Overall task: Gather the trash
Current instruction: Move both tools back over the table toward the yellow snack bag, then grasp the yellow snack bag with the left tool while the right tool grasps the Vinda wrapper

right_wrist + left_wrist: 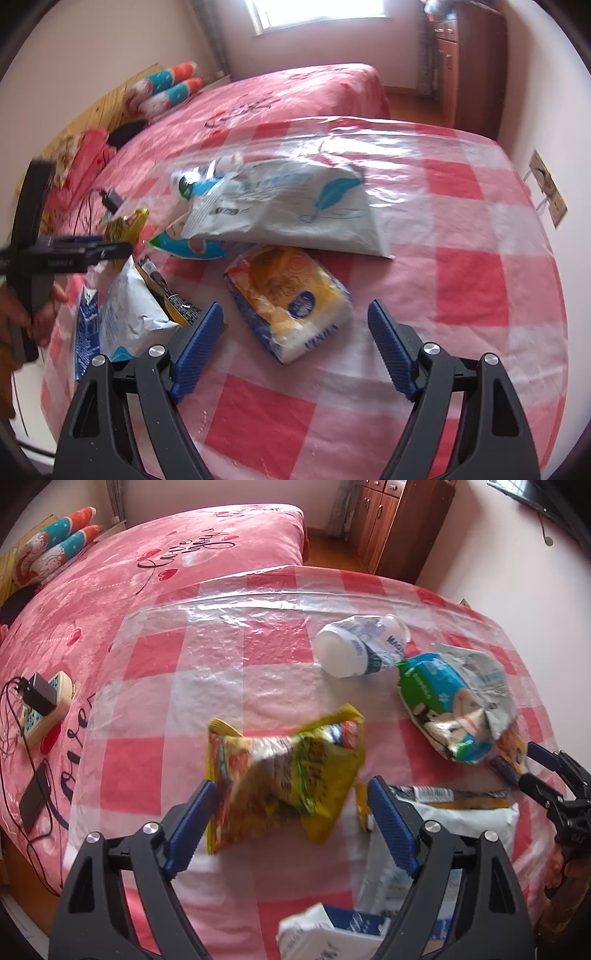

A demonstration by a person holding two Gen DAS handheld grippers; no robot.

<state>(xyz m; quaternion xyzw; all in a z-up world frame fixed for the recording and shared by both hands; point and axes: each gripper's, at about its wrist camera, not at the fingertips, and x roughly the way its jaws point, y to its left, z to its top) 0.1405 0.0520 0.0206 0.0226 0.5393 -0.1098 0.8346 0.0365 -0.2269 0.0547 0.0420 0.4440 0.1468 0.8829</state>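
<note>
My left gripper (291,797) is open, low over a crumpled yellow snack wrapper (288,771) that lies between and just ahead of its blue fingers, pads not pressing it. My right gripper (295,317) is open above a yellow-and-blue packet (291,299), which it does not touch. More trash lies on the checked table (221,664): a crushed white cup (354,650), a green-and-blue wrapper (443,709), a large white bag with a blue feather print (295,210) and a white pouch (129,317). The right gripper (521,764) shows at the left wrist view's right edge.
The table carries a red-and-white cloth under clear plastic. Behind it is a pink bed (184,554) with a power strip and charger (44,701), cables and a dark phone (35,801). A wooden cabinet (399,520) stands by the far wall.
</note>
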